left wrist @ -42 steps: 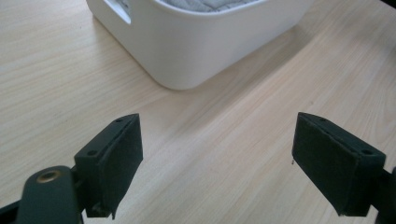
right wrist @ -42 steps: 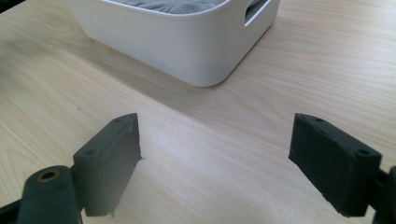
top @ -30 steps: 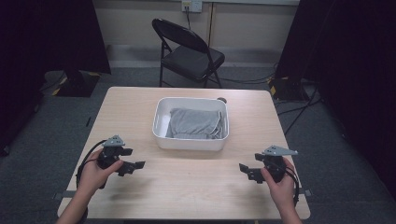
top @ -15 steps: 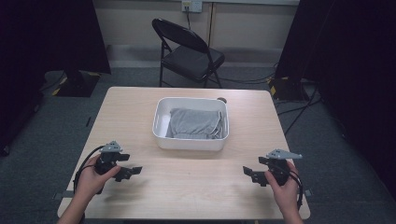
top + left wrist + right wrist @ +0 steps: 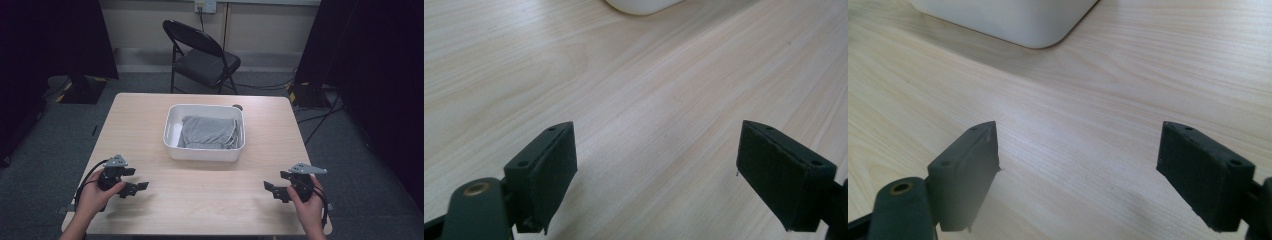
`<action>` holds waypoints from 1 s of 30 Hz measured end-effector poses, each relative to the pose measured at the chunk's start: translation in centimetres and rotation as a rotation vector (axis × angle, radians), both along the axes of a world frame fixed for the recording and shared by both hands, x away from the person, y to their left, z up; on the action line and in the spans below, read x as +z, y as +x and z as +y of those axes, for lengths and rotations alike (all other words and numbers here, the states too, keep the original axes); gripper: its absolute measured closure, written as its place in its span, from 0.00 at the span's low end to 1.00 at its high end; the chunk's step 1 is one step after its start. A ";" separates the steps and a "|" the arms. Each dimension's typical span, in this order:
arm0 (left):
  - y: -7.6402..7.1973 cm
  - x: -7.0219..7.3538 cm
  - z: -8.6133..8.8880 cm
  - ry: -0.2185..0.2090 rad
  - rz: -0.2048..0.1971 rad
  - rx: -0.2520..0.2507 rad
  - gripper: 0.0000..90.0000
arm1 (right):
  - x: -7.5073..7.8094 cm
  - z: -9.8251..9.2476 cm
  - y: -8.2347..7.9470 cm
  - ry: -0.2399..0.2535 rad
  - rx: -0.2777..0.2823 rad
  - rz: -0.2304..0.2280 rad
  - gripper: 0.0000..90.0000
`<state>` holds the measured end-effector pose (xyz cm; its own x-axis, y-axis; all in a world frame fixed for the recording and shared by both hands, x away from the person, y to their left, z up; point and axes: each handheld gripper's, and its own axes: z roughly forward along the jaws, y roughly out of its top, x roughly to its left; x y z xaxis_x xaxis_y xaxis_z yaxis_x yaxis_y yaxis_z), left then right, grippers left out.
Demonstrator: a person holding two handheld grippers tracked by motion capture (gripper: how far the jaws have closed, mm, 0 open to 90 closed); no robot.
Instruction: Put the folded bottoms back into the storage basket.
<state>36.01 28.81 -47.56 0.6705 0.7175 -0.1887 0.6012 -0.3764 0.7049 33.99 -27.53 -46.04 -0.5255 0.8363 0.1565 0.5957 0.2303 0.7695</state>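
Note:
A white tub (image 5: 202, 152) stands at the middle of the wooden table (image 5: 210, 200), with a folded grey cloth (image 5: 207, 132) inside it. My left gripper (image 5: 136, 179) rests low near the table's front left, held in a hand, jaws pointing right. Its jaws stand open over bare wood (image 5: 656, 170), and the tub's corner (image 5: 644, 5) lies ahead of them. My right gripper (image 5: 276, 183) sits at the front right, jaws pointing left. It is open too, with nothing between its jaws (image 5: 1078, 170) and the tub's wall (image 5: 1013, 20) ahead.
A small dark object (image 5: 238, 106) lies just behind the tub's far right corner. A black folding chair (image 5: 200, 55) stands beyond the table's far edge. Cables run over the floor at the right. Bare wood stretches between the two grippers.
Both hands have drifted slightly toward the table's near edge. The jaws stay equally wide, and the tub and cloth have not moved.

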 end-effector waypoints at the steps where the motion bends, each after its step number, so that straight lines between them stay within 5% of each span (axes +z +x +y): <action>1: -0.1 0.0 0.1 0.000 0.001 0.003 0.18 | -0.1 -0.1 0.0 0.000 -0.001 0.000 0.18; 30: -1.4 -1.4 1.6 0.038 0.018 0.006 0.18 | -1.5 -1.6 -1.2 -0.006 -0.029 0.023 0.18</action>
<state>34.61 30.43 -48.93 0.6632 0.7282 -0.1728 0.6158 -0.3997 0.6790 32.83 -29.16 -47.56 -0.4973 0.8522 0.1628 0.6197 0.2176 0.7541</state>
